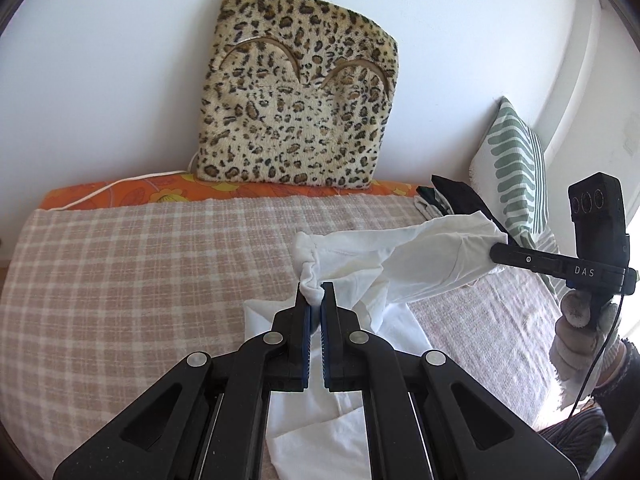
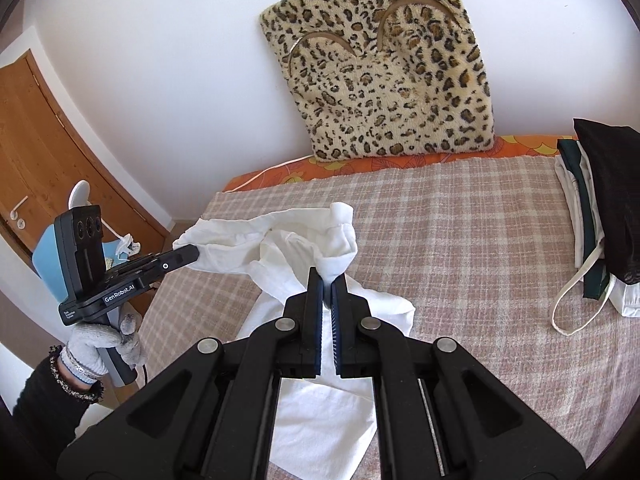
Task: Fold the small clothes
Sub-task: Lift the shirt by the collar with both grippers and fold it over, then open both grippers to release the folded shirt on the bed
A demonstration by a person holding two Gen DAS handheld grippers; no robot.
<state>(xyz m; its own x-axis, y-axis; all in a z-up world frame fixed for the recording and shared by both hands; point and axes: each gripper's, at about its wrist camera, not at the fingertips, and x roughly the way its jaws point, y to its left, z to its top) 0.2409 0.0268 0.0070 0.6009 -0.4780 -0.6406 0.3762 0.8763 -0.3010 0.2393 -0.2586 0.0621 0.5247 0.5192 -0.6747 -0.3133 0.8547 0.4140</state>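
Observation:
A small white garment (image 1: 392,256) hangs stretched between both grippers above a checked bed cover (image 1: 140,264). My left gripper (image 1: 316,292) is shut on one bunched corner of it. My right gripper (image 1: 496,254) grips the other end, seen from the side with a gloved hand (image 1: 580,336) on its handle. In the right wrist view the right gripper (image 2: 327,280) is shut on a bunched corner of the white garment (image 2: 288,240), and the left gripper (image 2: 192,254) pinches the far end at the left. The rest of the cloth droops onto the bed below the jaws.
A leopard-print cushion (image 1: 300,104) leans on the white wall behind the bed. A stack of folded clothes (image 2: 596,216) with a black piece on top lies at the bed's right side, beside a green-striped pillow (image 1: 516,168). A wooden door (image 2: 36,140) stands at left.

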